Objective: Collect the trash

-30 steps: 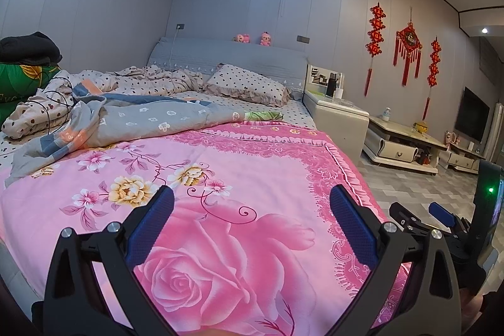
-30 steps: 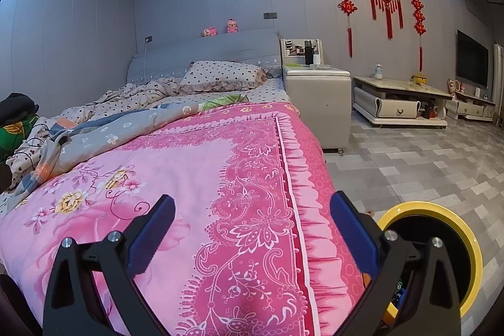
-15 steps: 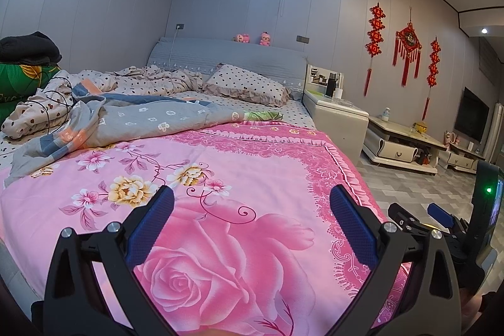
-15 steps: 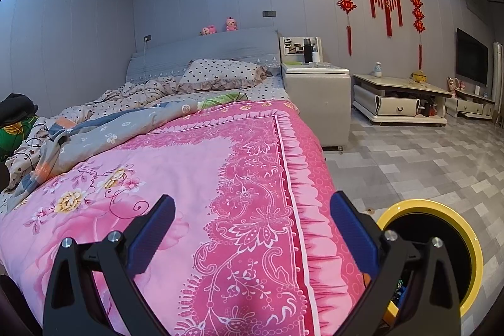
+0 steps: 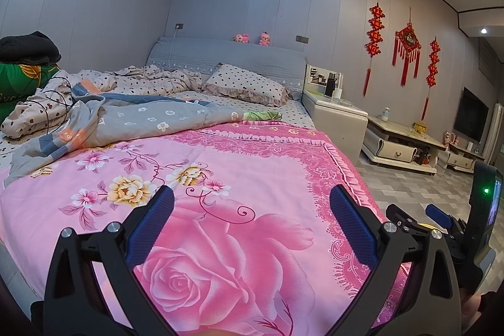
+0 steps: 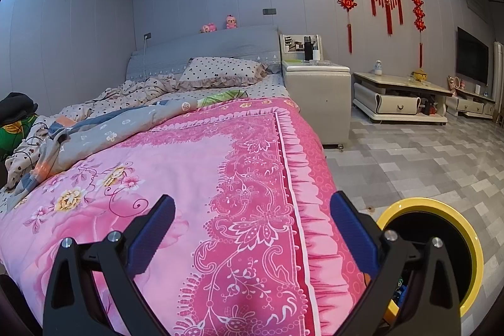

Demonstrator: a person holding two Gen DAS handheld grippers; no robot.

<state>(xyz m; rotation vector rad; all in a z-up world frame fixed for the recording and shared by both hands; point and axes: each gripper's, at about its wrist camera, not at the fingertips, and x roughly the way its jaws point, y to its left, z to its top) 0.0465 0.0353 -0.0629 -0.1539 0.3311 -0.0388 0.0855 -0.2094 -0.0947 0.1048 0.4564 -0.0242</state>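
My left gripper (image 5: 252,210) is open and empty above the foot of a bed covered with a pink rose quilt (image 5: 220,178). My right gripper (image 6: 252,213) is open and empty over the quilt's darker pink border (image 6: 252,178), near the bed's right edge. A yellow-rimmed bin with a black liner (image 6: 441,225) stands on the floor just right of the bed, partly hidden behind my right finger (image 6: 352,232). The right gripper also shows in the left wrist view (image 5: 434,219). A small green wrapper-like item (image 5: 264,115) lies near the pillow; I cannot tell what it is.
A grey patterned blanket (image 5: 126,122) and polka-dot bedding (image 5: 151,81) lie crumpled at the left. A pillow (image 5: 245,84) sits by the headboard. A cream nightstand (image 6: 318,93) and low TV cabinet (image 6: 400,96) stand to the right on a grey tiled floor (image 6: 425,159).
Both views have shifted only slightly; the right gripper has crept a little forward along the bed's edge. Both grippers remain open and empty.
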